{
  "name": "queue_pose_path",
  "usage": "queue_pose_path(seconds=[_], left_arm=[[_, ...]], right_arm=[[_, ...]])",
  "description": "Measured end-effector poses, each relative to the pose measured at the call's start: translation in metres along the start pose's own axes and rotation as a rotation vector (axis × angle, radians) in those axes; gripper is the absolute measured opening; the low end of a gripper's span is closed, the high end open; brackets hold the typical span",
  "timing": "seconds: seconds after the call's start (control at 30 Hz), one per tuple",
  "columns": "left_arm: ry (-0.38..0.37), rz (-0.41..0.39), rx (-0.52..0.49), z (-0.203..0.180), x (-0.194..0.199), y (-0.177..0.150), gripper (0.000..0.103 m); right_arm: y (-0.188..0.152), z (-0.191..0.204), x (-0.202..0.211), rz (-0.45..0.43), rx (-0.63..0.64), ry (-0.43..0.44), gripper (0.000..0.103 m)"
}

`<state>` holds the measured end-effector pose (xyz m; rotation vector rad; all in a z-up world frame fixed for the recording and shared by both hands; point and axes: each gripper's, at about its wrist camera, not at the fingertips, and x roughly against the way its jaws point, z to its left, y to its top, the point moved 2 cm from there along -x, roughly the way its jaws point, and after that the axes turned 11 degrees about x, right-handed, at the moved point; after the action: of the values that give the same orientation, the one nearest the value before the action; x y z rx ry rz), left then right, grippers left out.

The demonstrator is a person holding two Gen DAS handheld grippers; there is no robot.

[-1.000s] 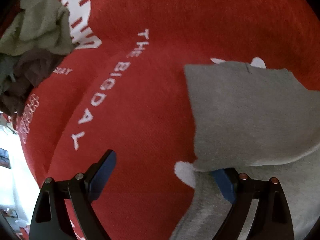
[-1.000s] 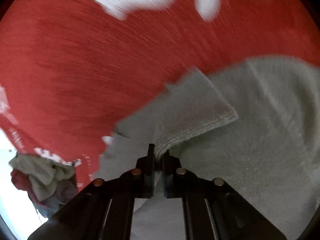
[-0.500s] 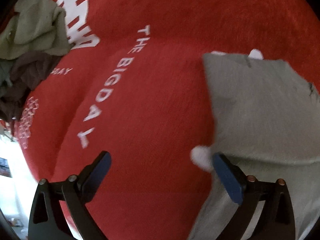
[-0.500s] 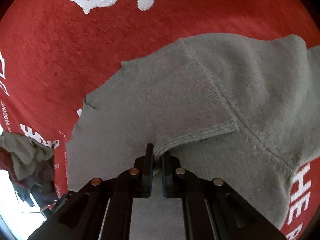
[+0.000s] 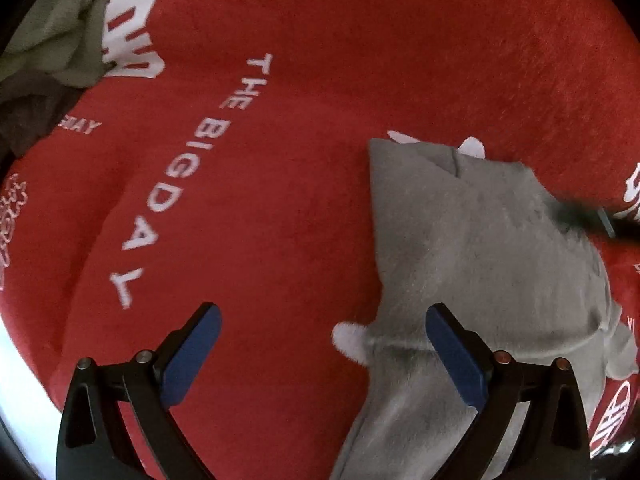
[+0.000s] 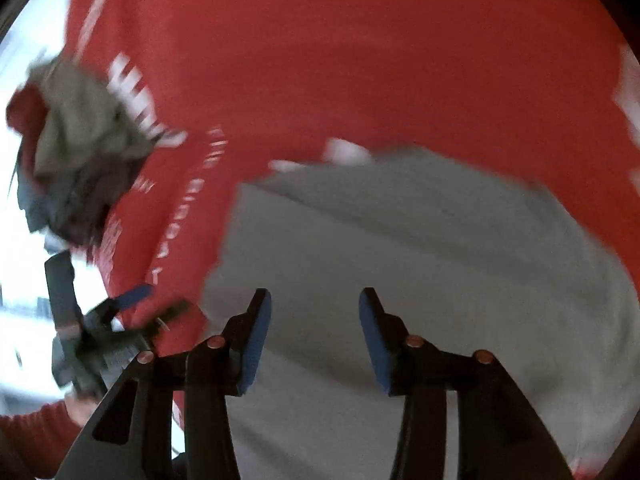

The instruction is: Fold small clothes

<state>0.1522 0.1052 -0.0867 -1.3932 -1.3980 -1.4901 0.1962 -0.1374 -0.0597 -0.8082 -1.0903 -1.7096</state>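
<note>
A grey knitted garment point(image 5: 472, 256) lies partly folded on a red cloth with white lettering point(image 5: 280, 160). It also shows in the right wrist view point(image 6: 400, 260), blurred. My left gripper point(image 5: 320, 340) is open and empty; its right finger hangs over the garment's left edge. My right gripper point(image 6: 314, 328) is open and empty above the garment. The left gripper also shows at the lower left of the right wrist view point(image 6: 132, 308), and a blurred dark tip of the right gripper shows at the right edge of the left wrist view point(image 5: 588, 216).
A heap of unfolded clothes, olive and dark point(image 5: 48, 56), lies at the far left of the red cloth; it also shows in the right wrist view point(image 6: 80, 152). The cloth's left edge drops off to a bright floor point(image 6: 24, 272).
My right gripper opened, let go of the garment's ribbed edge and pulled back and up. The folded part now lies flat. My left gripper stayed open and shifted slightly.
</note>
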Motion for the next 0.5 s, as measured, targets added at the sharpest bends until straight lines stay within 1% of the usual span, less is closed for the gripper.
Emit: queue_pose_path(seconds=[0.03, 0.1, 0.13, 0.2, 0.27, 0.3, 0.33, 0.37, 0.43, 0.5], left_arm=[[0.006, 0.006, 0.000, 0.000, -0.004, -0.001, 0.103], [0.020, 0.019, 0.003, 0.003, -0.014, -0.006, 0.103], [0.015, 0.023, 0.014, 0.007, -0.018, -0.007, 0.103], [-0.012, 0.021, 0.041, 0.013, -0.019, -0.009, 0.103], [-0.013, 0.011, 0.033, 0.013, -0.018, -0.009, 0.103], [-0.013, 0.012, 0.029, 0.012, -0.018, -0.009, 0.103], [-0.017, 0.016, 0.032, 0.013, -0.018, -0.009, 0.103], [-0.023, 0.019, 0.038, 0.014, -0.017, -0.008, 0.103], [-0.021, 0.013, 0.048, 0.019, -0.017, -0.007, 0.103], [-0.017, 0.006, 0.045, 0.023, -0.020, -0.006, 0.103]], right_arm=[[0.024, 0.009, -0.019, 0.023, 0.046, 0.013, 0.050], [0.052, 0.021, -0.044, 0.058, 0.115, 0.001, 0.050], [0.064, 0.029, -0.059, 0.077, 0.151, -0.011, 0.050], [0.079, 0.033, -0.086, 0.120, 0.183, -0.021, 0.050], [0.079, 0.034, -0.105, 0.188, 0.193, -0.028, 0.049], [0.077, 0.034, -0.117, 0.246, 0.205, -0.028, 0.046], [0.079, 0.038, -0.127, 0.275, 0.224, -0.037, 0.019], [0.077, 0.042, -0.127, 0.288, 0.251, -0.056, 0.009], [0.081, 0.047, -0.116, 0.252, 0.267, -0.067, 0.008], [0.087, 0.048, -0.111, 0.225, 0.256, -0.078, 0.008]])
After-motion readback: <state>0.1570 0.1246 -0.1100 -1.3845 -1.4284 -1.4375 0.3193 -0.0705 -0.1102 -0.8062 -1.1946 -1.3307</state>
